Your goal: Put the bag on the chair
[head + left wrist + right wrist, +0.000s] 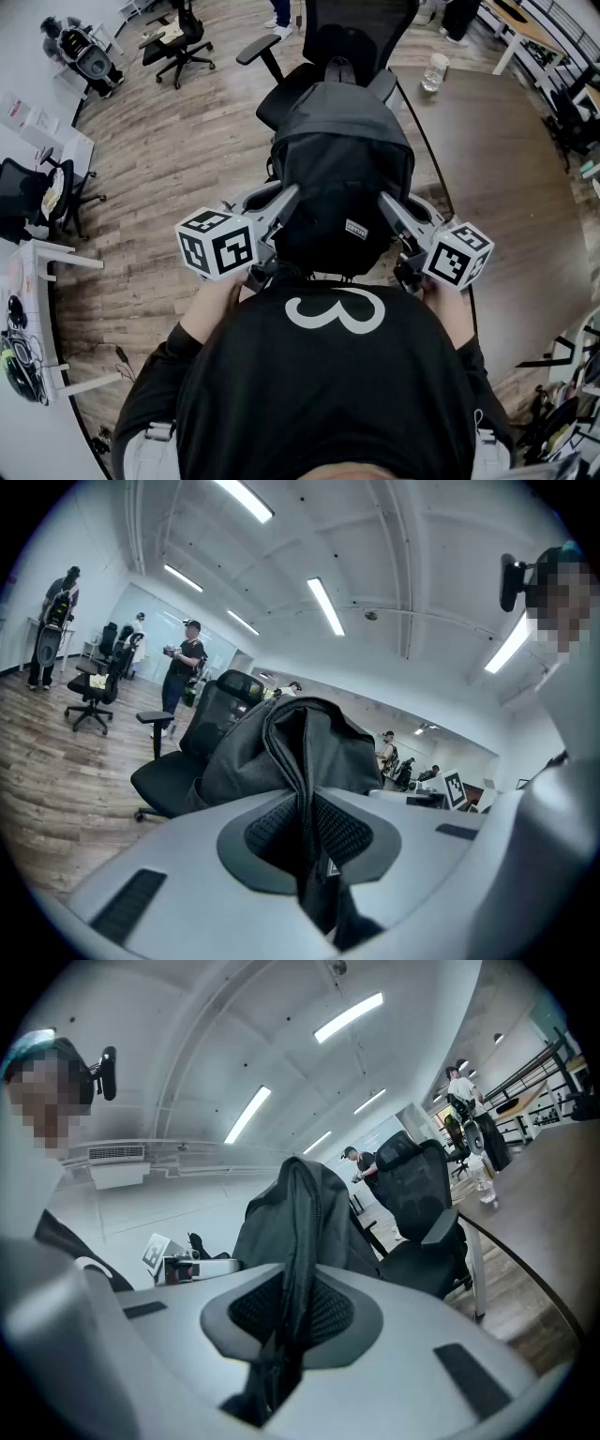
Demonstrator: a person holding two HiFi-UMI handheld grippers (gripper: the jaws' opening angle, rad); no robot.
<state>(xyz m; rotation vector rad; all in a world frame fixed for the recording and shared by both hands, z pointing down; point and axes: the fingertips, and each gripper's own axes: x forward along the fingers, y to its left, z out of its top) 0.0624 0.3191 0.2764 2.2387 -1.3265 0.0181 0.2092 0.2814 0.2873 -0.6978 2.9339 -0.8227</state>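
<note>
A black backpack (342,159) is held up at its two sides by the left gripper (291,195) and the right gripper (385,201), just before a black office chair (361,33). A clear cup (435,70) is seen standing on the brown table (506,187) at the right.

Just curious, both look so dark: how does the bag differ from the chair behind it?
The bag is held up, each side pinched by the left gripper and right gripper; the chair stands on the floor. The bag is soft fabric; the chair is rigid, with armrests. Both are black.
</note>
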